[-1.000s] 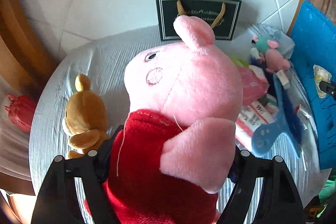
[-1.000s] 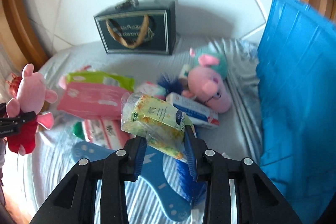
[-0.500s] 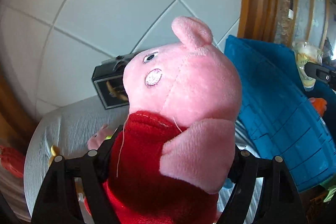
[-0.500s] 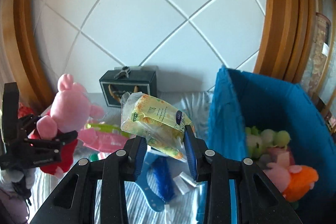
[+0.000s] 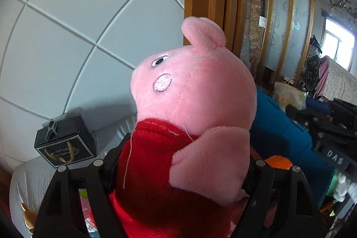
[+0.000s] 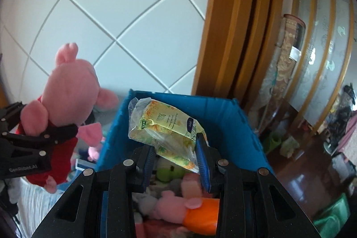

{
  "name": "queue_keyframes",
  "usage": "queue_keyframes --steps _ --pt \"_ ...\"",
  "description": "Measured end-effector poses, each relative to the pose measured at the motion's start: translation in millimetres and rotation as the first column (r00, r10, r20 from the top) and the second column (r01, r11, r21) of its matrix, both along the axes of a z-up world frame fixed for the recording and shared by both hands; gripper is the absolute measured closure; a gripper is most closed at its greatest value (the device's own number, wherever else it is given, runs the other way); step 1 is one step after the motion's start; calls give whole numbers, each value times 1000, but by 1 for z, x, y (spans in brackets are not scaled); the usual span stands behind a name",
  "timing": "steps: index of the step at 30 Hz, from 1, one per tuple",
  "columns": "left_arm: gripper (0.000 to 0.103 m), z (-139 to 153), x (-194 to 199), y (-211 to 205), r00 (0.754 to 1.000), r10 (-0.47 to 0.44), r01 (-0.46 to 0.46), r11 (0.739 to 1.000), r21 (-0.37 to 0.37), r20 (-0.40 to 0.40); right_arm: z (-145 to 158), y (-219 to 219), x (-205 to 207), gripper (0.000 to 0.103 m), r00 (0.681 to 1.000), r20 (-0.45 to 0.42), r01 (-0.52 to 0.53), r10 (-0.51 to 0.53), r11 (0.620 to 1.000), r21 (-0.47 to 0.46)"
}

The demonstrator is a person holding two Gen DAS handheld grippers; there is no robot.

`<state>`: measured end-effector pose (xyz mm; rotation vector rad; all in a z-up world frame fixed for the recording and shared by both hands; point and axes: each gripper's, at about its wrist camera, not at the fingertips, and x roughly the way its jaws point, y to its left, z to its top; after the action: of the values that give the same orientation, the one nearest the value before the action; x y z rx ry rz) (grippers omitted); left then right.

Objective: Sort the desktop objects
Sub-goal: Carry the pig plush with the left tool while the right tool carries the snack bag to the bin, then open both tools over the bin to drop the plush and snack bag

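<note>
We carry things to the big blue plastic bin (image 6: 223, 113). Our left gripper (image 5: 178, 162) holds the soft pink pig toy in red (image 5: 194, 104); our right gripper (image 6: 176, 155) holds the yellow packet in clear wrap (image 6: 165, 124) over the bin at 12 o'clock. Next, we let go.

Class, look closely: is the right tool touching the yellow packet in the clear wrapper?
Touching. In the right wrist view, the right tool has both blue pads pressed against the yellow packet, holding it above the blue bin.

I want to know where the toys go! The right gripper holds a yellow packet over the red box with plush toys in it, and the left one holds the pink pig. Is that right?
Almost. The box is blue, not red, as the right wrist view shows. The right gripper does hold the yellow packet over it, plush toys lie inside, and the left gripper holds the pink pig.
</note>
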<state>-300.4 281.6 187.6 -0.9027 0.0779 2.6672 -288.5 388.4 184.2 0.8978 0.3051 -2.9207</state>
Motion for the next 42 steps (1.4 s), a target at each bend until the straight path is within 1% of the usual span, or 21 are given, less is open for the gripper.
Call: queue_keyframes --steps 3,7,9,11,13,15,16,17,18,20,21,24,25,29,30,31,34,37,40,41,42 --pt "24 -14 -28 52 998 -10 12 999 -41 54 -24 37 -34 69 998 44 40 -40 999 -9" --pt "24 -65 -68 106 986 17 8 988 -151 163 -66 85 -69 69 990 123 84 -76 994 -65" --pt "24 -96 -87 122 971 31 14 983 -183 239 -91 98 -88 69 981 176 101 -83 990 -95" --pt "24 -126 -102 134 948 48 20 977 -210 315 -112 108 -105 69 972 216 116 -91 988 -105" --pt "24 -152 -114 142 929 68 21 972 -234 363 -133 112 -115 69 964 245 132 -104 986 -101" --pt "24 -176 -121 151 914 89 38 953 -302 396 -150 116 -127 69 943 312 146 -119 987 -63" --pt "24 -186 -124 153 898 101 56 938 -341 427 -157 114 -129 69 936 333 142 -115 988 -58" --pt "24 -193 -126 152 888 112 60 934 -353 446 -161 113 -130 69 930 349 141 -115 989 -49" --pt "24 -197 -127 150 878 118 60 934 -351 464 -166 112 -132 69 923 366 142 -119 989 -37" --pt "23 -199 -129 146 863 118 53 946 -321 490 -170 113 -133 69 918 377 139 -119 990 -26" --pt "22 -198 -130 144 864 115 49 950 -309 490 -170 113 -132 68 918 377 141 -124 990 -17" --pt "19 -191 -128 145 884 109 43 950 -310 455 -179 121 -138 66 911 387 151 -141 989 5" --pt "15 -191 -128 146 887 107 44 949 -313 450 -183 121 -140 66 908 394 151 -142 988 8" --pt "14 -190 -127 150 888 102 51 947 -318 448 -192 113 -141 65 894 427 138 -133 990 18" --pt "14 -191 -126 151 887 104 51 946 -321 449 -195 112 -141 63 891 434 133 -132 991 26" --pt "14 -193 -121 151 887 105 51 945 -322 450 -195 111 -142 55 889 438 132 -133 991 33" --pt "14 -195 -117 148 887 114 49 941 -336 448 -199 111 -144 37 882 446 142 -155 988 63" --pt "14 -200 -124 144 887 110 48 944 -327 448 -200 115 -147 23 875 443 176 -196 981 88" --pt "14 -198 -124 141 893 110 40 946 -321 436 -199 120 -148 14 870 441 203 -220 975 86" --pt "14 -199 -124 140 897 112 35 946 -323 427 -197 121 -148 13 871 438 208 -223 975 81" --pt "14 -197 -123 140 902 117 29 944 -328 416 -195 122 -147 8 874 432 211 -222 975 74"
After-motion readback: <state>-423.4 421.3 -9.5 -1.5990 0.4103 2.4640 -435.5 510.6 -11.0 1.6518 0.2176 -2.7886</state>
